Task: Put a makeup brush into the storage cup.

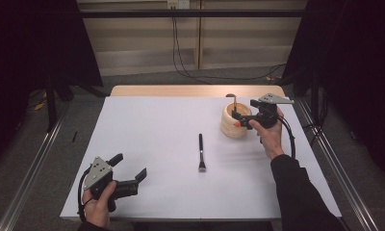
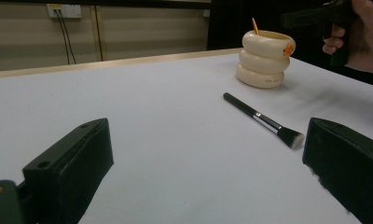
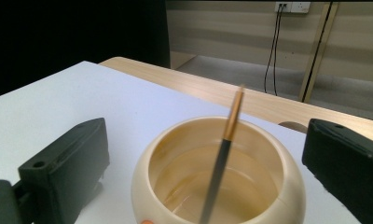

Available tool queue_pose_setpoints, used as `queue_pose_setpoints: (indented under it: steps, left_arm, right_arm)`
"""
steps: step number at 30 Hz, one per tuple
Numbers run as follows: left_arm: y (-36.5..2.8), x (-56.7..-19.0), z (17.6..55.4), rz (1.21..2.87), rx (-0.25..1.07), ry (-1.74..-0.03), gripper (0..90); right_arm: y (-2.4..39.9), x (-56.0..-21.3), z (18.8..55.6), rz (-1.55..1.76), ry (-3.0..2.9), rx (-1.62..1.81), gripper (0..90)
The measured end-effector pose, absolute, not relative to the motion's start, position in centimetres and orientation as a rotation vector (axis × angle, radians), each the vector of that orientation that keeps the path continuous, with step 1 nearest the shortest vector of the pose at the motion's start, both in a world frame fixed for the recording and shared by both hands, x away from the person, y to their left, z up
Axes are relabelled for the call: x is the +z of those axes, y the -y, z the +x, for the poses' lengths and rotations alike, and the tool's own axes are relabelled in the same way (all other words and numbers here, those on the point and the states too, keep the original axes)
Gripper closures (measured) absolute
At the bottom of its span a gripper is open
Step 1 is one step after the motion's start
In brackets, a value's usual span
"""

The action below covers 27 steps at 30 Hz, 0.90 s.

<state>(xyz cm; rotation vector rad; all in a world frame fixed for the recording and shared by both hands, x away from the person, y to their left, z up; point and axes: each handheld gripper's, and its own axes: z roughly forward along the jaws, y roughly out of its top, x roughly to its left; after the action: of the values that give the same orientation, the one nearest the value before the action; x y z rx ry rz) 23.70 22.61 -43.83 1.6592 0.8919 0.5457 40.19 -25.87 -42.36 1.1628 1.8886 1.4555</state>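
Note:
A cream holder [image 1: 229, 126] made of stacked rings stands at the far right of the white table. A thin brush [image 1: 234, 102] with a tan tip leans upright inside it. My right gripper [image 1: 237, 120] hovers over the holder's rim, open. In the right gripper view its jaws stand apart on either side of the holder [image 3: 287, 186], with the brush [image 3: 224, 149] between them and touching neither. A black makeup brush [image 1: 200, 153] lies flat mid-table, bristles toward me. My left gripper [image 1: 129, 166] rests near the front left, open and empty, facing the lying brush [image 2: 264, 120].
The white board [image 1: 157, 134] covers a wooden table whose far edge [image 1: 181, 90] shows. Metal rails [image 1: 32, 163] run along both sides on the floor. Cables [image 1: 190, 72] trail from a wall socket behind the table.

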Motion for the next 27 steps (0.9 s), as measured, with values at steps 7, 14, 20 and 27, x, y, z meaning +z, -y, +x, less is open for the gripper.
queue_pose_setpoints:
  steps: [7,14,20,27]
  left_arm:
    - [-22.6,-43.8,23.7,1.657,0.547,-0.893,1.5]
    - [-22.6,-43.8,23.7,1.653,0.542,-0.893,1.5]
    - [-22.9,-43.7,23.7,1.638,0.552,-0.912,1.5]
    - [-23.0,-43.7,23.7,1.627,0.549,-0.898,1.2]
  right_arm:
    - [25.9,-41.8,39.6,1.147,-1.899,1.468,0.3]
    - [25.9,-41.4,38.3,1.127,-1.856,1.432,1.2]
    - [26.5,-41.5,37.3,1.128,-1.855,1.421,1.2]
    - [27.0,-41.2,35.4,1.113,-1.828,1.423,1.2]
